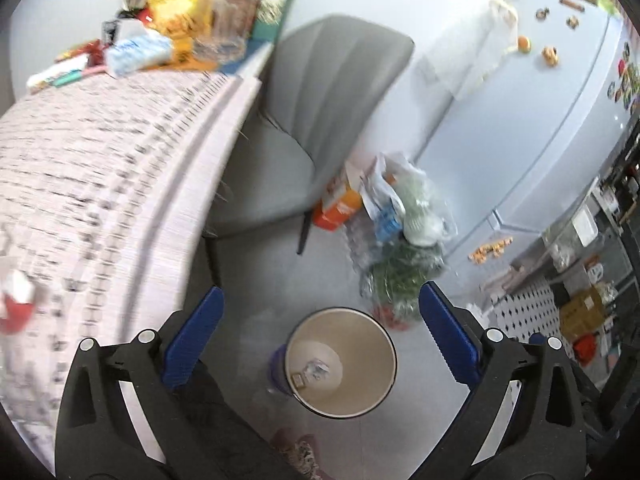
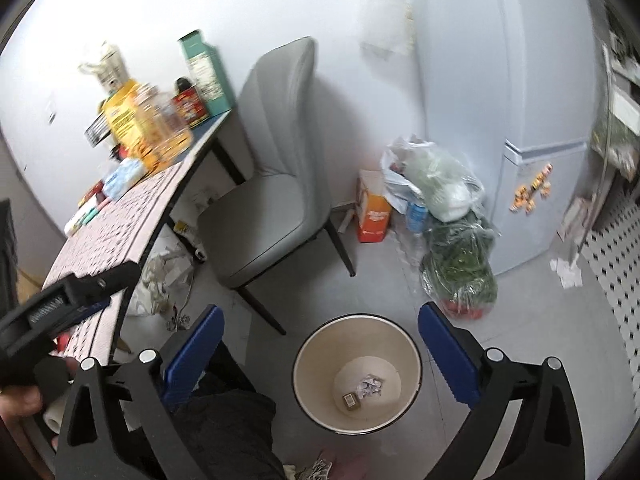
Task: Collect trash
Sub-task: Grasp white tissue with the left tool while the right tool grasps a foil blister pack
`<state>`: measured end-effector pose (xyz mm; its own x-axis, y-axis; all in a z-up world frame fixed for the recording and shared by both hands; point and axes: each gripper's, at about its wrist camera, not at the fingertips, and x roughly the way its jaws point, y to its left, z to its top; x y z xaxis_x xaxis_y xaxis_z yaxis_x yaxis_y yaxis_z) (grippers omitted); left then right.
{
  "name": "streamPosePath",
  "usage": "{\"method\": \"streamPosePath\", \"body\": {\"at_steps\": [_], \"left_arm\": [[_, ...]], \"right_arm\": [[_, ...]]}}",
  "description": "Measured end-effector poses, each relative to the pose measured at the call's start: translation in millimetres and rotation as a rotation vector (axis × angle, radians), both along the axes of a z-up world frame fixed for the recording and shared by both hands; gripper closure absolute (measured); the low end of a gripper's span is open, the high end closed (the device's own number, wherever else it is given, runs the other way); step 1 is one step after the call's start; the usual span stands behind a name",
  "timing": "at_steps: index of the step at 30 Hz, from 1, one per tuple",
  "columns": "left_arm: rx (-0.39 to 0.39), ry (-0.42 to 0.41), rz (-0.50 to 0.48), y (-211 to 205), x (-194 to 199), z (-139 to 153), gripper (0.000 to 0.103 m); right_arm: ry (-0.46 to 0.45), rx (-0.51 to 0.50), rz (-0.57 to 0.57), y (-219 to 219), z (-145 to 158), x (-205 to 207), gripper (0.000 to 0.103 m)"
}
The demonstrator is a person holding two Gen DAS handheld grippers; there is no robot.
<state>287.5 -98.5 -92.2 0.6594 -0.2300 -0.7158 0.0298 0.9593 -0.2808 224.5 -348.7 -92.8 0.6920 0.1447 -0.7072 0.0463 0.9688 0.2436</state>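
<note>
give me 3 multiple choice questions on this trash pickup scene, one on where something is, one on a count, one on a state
1. Where does the waste bin stand?
A. on the table
B. on the floor in front of the grey chair
C. on the chair seat

2. How many pieces lie in the bin?
A. none
B. two
C. five

3. How do the right gripper and the left gripper stand?
A. both open and empty
B. both shut on paper
C. one shut on a bottle

Answers:
1 B, the bin sits on the grey floor near the chair legs.
2 B, a crumpled paper ball and a small brown box rest on the bottom.
3 A, the blue pads stand wide apart with nothing between them.
</note>
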Motion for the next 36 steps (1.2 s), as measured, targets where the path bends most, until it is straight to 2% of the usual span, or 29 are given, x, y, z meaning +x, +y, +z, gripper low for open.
{"method": "streamPosePath", "body": {"at_steps": [10, 15, 19, 23, 28, 36], "left_arm": [[0.018, -0.08, 0.199, 89, -44, 43, 0.006], [-0.027, -0.136, 0.236, 137, -75, 56, 0.006], [-0.03, -0.173, 0.251, 170, -103, 61, 0.006], [-0.07, -0.189, 0.251, 202, -129, 62, 0.006], [-0.025, -0.198, 0.273, 232, -157, 62, 0.006], [-0.042, -0.151, 0.31, 277, -182, 46, 0.008]], "right_arm": [[0.007, 0.021, 0.053, 59, 27, -7, 0.008], [-0.035, 0.021, 0.111, 85, 39, -15, 0.008], [-0.073, 0.024, 0.186, 117, 52, -23, 0.008], [-0.065, -0.002, 0.285, 157, 55, -28, 0.008], [-0.049, 0.013, 0.39, 203, 51, -39, 0.008], [-0.01, 0.027, 0.513, 250, 44, -53, 0.019]]}}
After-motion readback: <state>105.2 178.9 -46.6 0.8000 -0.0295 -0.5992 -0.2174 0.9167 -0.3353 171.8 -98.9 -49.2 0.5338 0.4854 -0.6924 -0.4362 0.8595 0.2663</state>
